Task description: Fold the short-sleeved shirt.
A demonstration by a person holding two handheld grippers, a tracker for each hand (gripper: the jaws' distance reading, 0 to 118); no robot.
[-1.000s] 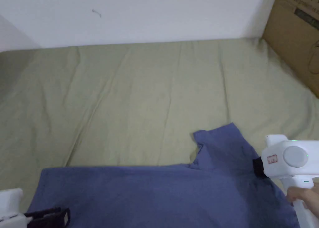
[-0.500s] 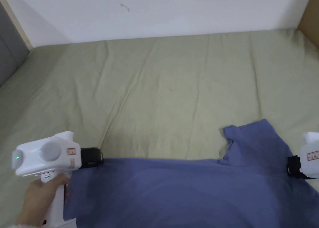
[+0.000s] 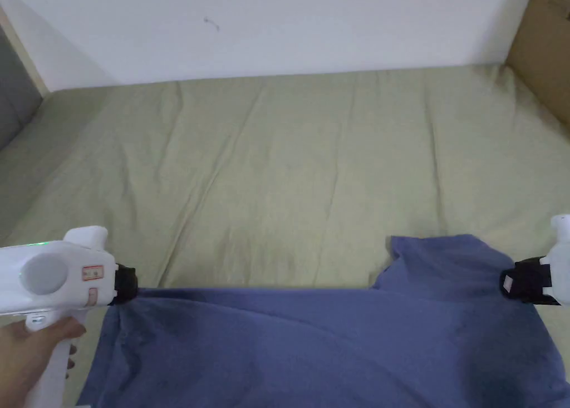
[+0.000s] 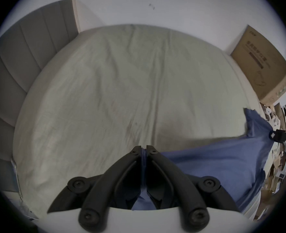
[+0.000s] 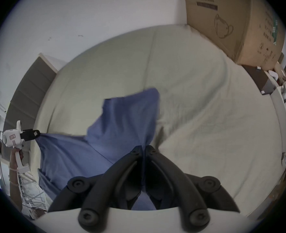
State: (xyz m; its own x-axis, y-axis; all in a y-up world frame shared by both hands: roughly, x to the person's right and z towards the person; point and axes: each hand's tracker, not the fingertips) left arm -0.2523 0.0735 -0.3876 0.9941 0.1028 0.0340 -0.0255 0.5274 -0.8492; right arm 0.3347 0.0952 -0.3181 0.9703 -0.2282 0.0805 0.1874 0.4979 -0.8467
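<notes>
Blue cotton short-sleeved shirt [image 3: 311, 348] now lifted taut: my left claw [image 3: 129, 285] has newly clamped its corner, right claw [image 3: 515, 284] stays clamped near the sleeve, ready to fold

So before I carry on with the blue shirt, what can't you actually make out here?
- Blue short-sleeved shirt: its near part is cut off by the head view's bottom edge.
- Cloth inside the left gripper and right gripper: hidden by the shut black jaws.
- Second sleeve: I cannot find it; one sleeve shows.
- Brown cardboard box: cut off by the frame.
</notes>
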